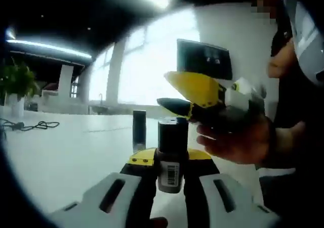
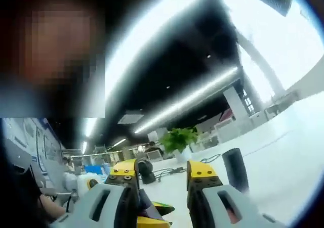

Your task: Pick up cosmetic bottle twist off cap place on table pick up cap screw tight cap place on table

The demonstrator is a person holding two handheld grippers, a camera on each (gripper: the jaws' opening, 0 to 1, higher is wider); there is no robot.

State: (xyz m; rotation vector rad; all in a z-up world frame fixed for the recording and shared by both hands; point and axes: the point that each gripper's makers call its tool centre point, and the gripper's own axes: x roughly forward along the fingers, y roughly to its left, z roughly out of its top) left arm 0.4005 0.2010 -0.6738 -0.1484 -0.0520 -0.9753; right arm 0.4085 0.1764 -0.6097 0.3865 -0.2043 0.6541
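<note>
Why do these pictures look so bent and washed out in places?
In the left gripper view, the windows behind the bottle are blown out white, and the right gripper and hand look soft and smeared. In the right gripper view, the fisheye lens curves the ceiling light strips into arcs, glare whitens the upper right, and the table tilts steeply.
</note>
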